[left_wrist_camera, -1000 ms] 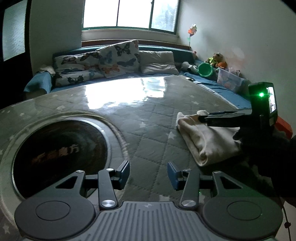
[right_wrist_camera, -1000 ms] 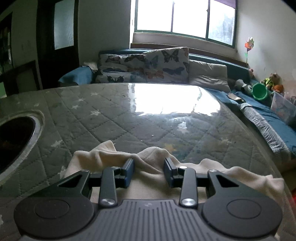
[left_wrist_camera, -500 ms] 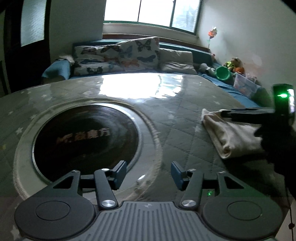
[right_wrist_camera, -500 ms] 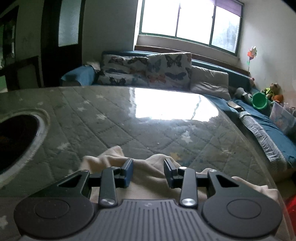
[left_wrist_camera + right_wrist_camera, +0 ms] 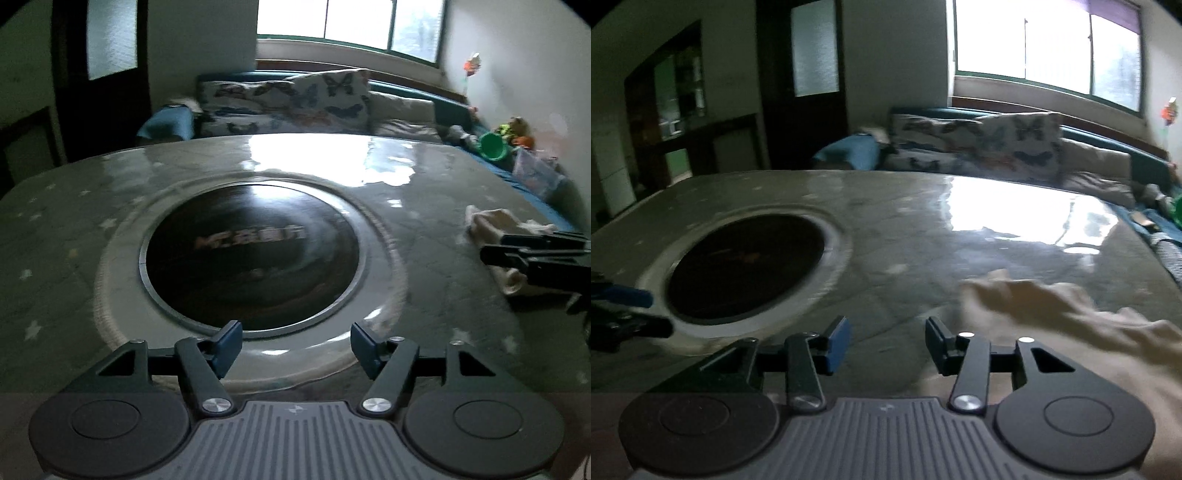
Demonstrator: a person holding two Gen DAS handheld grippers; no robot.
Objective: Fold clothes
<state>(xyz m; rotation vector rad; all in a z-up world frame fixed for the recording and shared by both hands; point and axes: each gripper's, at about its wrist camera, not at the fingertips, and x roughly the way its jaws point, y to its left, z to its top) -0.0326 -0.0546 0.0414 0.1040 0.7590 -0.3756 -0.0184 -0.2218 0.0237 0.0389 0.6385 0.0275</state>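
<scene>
The left hand-held gripper has just been opening, its jaws wide and empty over the bench's dark round inset; the right hand-held gripper, also just opening, holds nothing; the cream garment lies lower right of its frame, beside it.

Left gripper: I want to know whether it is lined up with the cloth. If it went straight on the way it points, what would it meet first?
Probably the dark round inset in the table, not the cream cloth far right.
</scene>
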